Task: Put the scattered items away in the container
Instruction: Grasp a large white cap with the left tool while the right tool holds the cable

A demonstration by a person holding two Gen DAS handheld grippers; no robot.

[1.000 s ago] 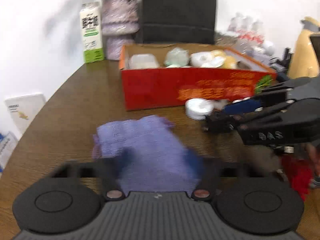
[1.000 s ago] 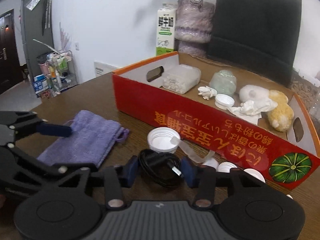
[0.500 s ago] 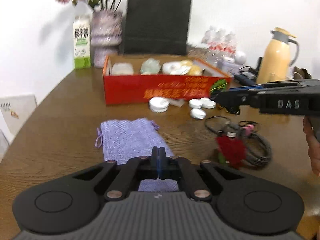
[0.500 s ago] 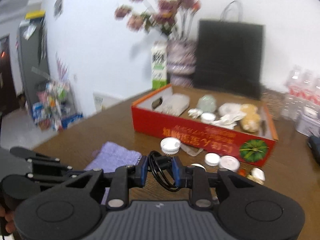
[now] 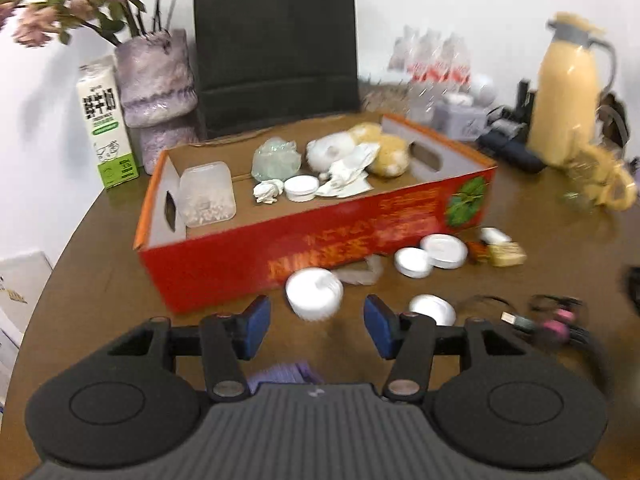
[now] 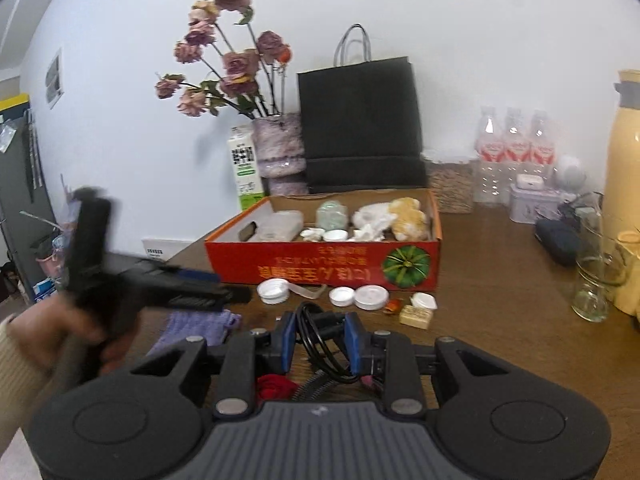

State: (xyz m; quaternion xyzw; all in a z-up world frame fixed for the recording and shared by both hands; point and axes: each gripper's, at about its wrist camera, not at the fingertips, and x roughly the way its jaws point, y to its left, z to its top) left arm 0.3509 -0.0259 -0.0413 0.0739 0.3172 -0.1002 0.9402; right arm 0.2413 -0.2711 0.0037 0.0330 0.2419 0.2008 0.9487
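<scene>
The red cardboard box (image 5: 248, 248) holds a plastic tub, tissues and plush items; it also shows in the right wrist view (image 6: 304, 268). My left gripper (image 5: 316, 322) is open and empty, just in front of a white lid (image 5: 314, 294) by the box's near wall. My right gripper (image 6: 320, 340) is shut on a coiled black cable (image 6: 316, 344), lifted above the table. The purple cloth pouch (image 6: 200, 326) lies flat below the left gripper (image 6: 200, 288). More white lids (image 6: 356, 296) and small packets (image 6: 416, 316) lie before the box.
A black paper bag (image 6: 360, 128), vase of flowers (image 6: 276, 148) and milk carton (image 6: 244, 168) stand behind the box. Bottles (image 6: 516, 148), a yellow jug (image 5: 568, 92) and a glass (image 6: 596, 280) stand at the right. More cables (image 5: 552, 324) lie at the right.
My left gripper opened and moved forward past the purple pouch toward the lids by the box. My right gripper lifted and pulled back with the black cable.
</scene>
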